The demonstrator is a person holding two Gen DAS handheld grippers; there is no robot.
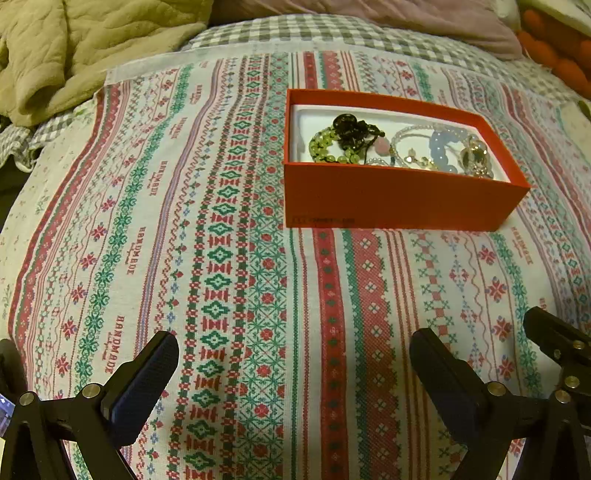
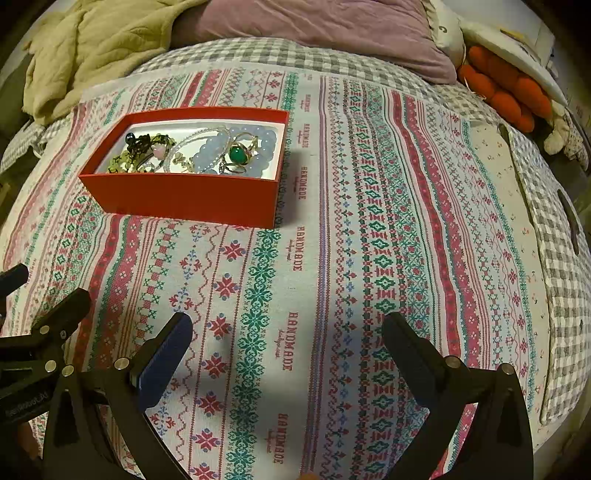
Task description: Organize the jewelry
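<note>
A red box (image 1: 391, 195) (image 2: 184, 195) with a white lining stands on the patterned cloth and holds jewelry. Inside lie a green bead bracelet (image 1: 325, 147), a dark hair clip (image 1: 351, 129), a pale blue bead bracelet (image 1: 439, 147) (image 2: 210, 155), a pearl strand (image 1: 402, 134) and a ring with a green stone (image 2: 239, 154). My left gripper (image 1: 295, 350) is open, low over the cloth, well short of the box. My right gripper (image 2: 288, 332) is open too, nearer than the box and to its right. Nothing sits between either pair of fingers.
The striped "HANDMADE" cloth (image 1: 184, 240) (image 2: 369, 240) covers a grey checked bed cover (image 2: 561, 295). A beige quilt (image 1: 74, 48) is heaped at the back left, a mauve pillow (image 2: 314, 26) at the back, an orange plush (image 2: 506, 88) at the back right.
</note>
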